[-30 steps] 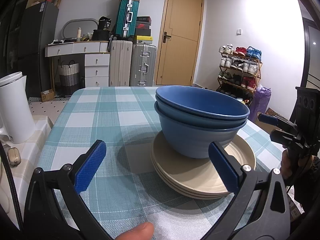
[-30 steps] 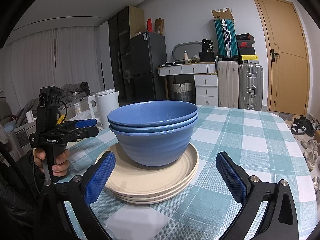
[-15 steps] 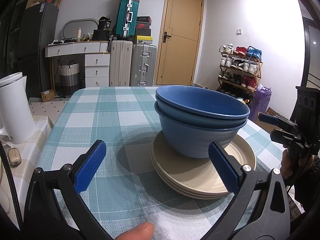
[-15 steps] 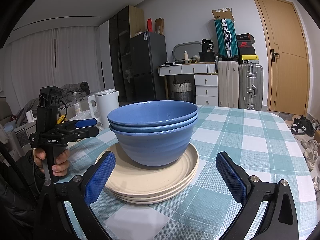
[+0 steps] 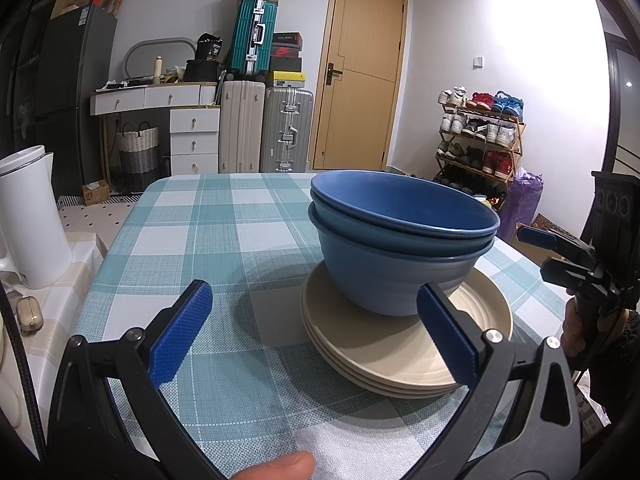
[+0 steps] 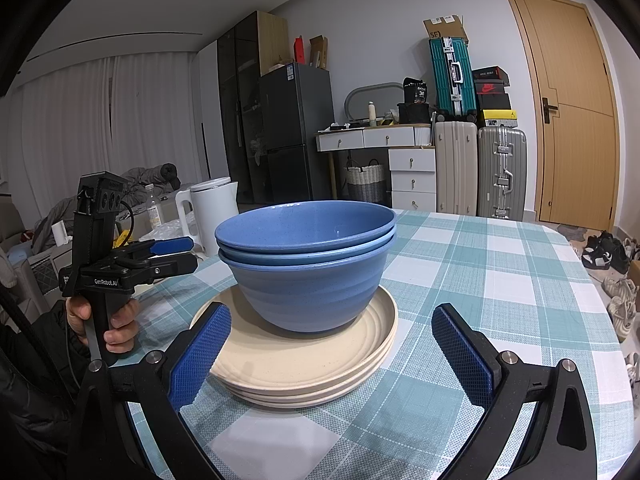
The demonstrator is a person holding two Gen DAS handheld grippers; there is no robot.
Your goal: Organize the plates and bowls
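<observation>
Three nested blue bowls (image 5: 400, 248) (image 6: 308, 264) stand on a stack of three beige plates (image 5: 400, 356) (image 6: 304, 364) on the checked tablecloth. My left gripper (image 5: 316, 330) is open, its blue pads level with the near-left side of the stack and apart from it. My right gripper (image 6: 332, 360) is open too, fingers wide on either side of the plates' near edge without touching. The right wrist view also shows the left gripper (image 6: 160, 256) held by a hand at the left; the left wrist view shows the right gripper (image 5: 560, 248) at the far right.
A white kettle (image 5: 28, 216) (image 6: 212, 212) stands beside the table's left side. The teal-and-white checked table (image 5: 208, 240) (image 6: 500, 272) stretches behind the stack. Suitcases, a drawer unit, a door and a shoe rack line the room beyond.
</observation>
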